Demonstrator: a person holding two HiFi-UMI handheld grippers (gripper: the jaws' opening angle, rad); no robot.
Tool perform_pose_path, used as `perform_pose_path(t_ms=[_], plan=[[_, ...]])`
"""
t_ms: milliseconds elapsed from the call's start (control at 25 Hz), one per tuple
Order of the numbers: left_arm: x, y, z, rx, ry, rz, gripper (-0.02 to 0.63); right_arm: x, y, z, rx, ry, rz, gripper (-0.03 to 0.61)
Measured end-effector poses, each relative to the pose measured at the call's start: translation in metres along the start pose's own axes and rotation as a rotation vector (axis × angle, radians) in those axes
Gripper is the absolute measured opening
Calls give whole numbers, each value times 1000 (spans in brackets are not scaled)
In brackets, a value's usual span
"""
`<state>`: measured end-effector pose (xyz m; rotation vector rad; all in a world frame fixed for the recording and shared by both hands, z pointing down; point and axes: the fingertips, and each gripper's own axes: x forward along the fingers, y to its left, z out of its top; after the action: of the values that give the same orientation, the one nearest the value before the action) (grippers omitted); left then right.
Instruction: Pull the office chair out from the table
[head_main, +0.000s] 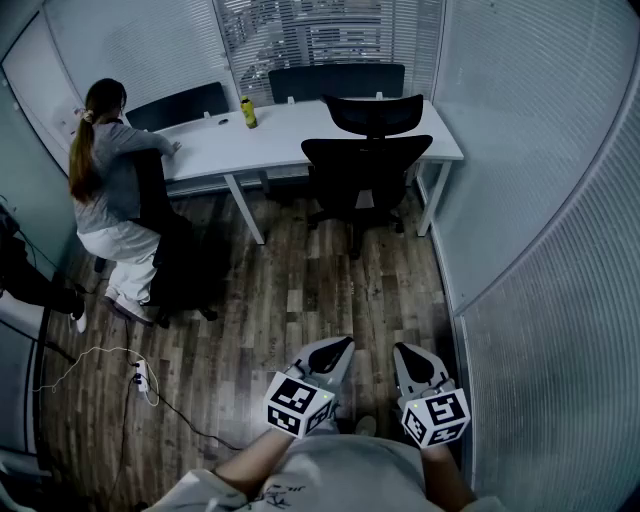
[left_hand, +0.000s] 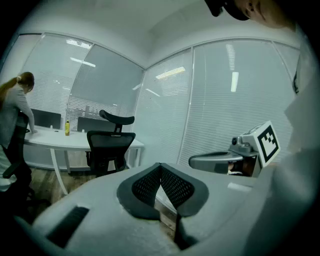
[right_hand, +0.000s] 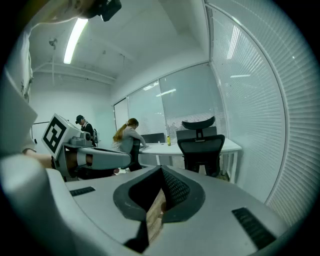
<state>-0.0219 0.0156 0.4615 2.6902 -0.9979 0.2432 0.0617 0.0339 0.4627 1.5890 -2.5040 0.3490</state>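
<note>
Office chair (head_main: 366, 170), black, with headrest: pushed in at the near edge of the white worktop (head_main: 270, 135), not yet pulled out; left claw (head_main: 338, 350) and right claw (head_main: 408, 355) pressed together, empty, well apart from the worktop, so the whole task remains.

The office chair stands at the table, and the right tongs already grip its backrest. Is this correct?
No. The office chair does stand at the table, but the right tongs are shut on nothing, far from it; the head view shows this.
</note>
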Motion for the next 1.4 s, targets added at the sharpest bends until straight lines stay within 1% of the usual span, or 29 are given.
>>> perform_pose_path(t_ms=[400,480,560,640,760,920,1080,1280,1400], plan=[[-4,12,-3,-4,7,10,11,-1,-1,0,-4,1,-5,8],[-5,14,-4,-8,5,12,11,0,-1,1,8,3,-6,7],[-6,16,-4,-12,5,10,11,2,0,4,25,-15,4,8],[-6,19,-4,-19,3,8,11,5,3,8,15,-37,14,8],[-8,26,-3,-19,-3,11,11,12,10,8,2,-41,19,8],[-12,40,3,-26,-20,-6,11,28,22,13,-1,-54,45,8],[-20,59,6,-11,-24,-3,11,42,31,19,4,-68,30,8],[-27,77,10,10,-37,-29,11,58,37,16,24,-69,6,8],[-27,88,3,-7,-26,-35,11,64,43,12,12,-63,0,8]])
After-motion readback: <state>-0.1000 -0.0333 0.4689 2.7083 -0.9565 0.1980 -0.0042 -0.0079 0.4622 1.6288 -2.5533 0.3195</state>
